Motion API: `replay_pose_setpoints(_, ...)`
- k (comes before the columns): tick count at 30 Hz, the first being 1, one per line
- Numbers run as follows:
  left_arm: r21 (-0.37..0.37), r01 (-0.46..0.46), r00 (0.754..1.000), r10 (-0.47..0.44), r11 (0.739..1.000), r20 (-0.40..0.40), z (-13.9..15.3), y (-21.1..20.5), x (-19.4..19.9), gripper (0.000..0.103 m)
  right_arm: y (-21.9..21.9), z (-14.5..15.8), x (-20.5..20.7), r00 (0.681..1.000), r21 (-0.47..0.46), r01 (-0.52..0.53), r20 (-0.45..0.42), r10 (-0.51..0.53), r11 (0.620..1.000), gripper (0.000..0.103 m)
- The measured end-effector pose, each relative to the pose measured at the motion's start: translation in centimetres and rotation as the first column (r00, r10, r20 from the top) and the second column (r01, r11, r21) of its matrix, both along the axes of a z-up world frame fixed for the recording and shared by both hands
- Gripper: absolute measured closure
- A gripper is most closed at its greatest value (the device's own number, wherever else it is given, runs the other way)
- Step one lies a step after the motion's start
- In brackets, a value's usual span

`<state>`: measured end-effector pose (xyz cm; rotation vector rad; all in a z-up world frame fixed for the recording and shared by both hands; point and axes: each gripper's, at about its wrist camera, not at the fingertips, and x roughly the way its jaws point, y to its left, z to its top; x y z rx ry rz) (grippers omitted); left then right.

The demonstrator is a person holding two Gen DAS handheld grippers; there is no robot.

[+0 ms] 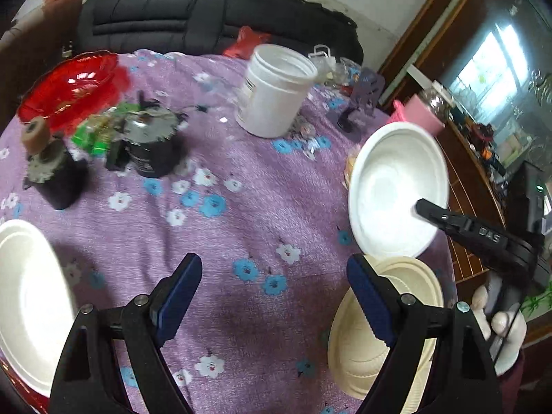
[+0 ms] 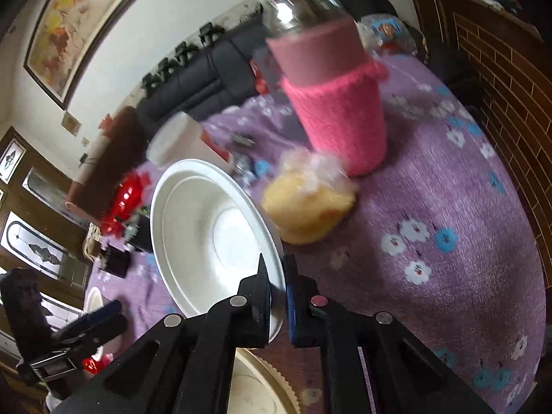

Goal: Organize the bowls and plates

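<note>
Right gripper (image 2: 277, 286) clamped on rim of white bowl (image 2: 210, 238), plain, smooth, round, tilted on edge above purple floral tablecloth (image 2: 448, 189), just over beige ridged plate (image 1: 362, 352); left gripper (image 1: 274, 296) wide open, empty, over cloth; 1 more white plate (image 1: 27, 296) at left edge.

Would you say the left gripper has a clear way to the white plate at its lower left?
Probably yes. The left gripper is open and holds nothing, and only bare purple cloth lies between it and the white plate. Nothing covers the plate's near rim.
</note>
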<state>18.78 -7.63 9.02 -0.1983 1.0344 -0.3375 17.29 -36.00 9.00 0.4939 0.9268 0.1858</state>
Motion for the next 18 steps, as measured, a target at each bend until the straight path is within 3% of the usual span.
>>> replay_pose_setpoints(4,0.000,-0.038,0.999,0.038,0.999,0.037,1.4,1.7,-0.7,0.018,1.7,3.8,-1.4,0.989,-0.121,0.079,0.131,-0.063,0.989,0.095)
replay_pose_setpoints(7,-0.014,-0.053,0.997,0.054,0.998,0.048,2.3,3.2,-1.7,0.018,2.6,6.4,-2.9,0.976,-0.118,0.106,0.203,-0.081,0.987,0.095)
replay_pose_setpoints(11,-0.040,-0.046,0.992,0.050,0.998,0.118,4.5,5.3,-4.2,0.018,6.1,7.6,-4.5,0.985,-0.052,-0.048,0.165,0.056,0.997,0.095)
replay_pose_setpoints(16,0.025,-0.024,0.982,0.019,0.999,0.191,6.4,7.6,-8.4,0.016,12.4,7.6,-8.0,0.964,0.017,-0.232,0.137,0.227,0.973,0.095)
replay_pose_setpoints(18,0.077,-0.026,0.976,0.009,0.997,0.215,6.8,8.5,-10.2,0.035,15.0,7.9,-9.2,0.952,0.016,-0.281,0.133,0.277,0.959,0.095)
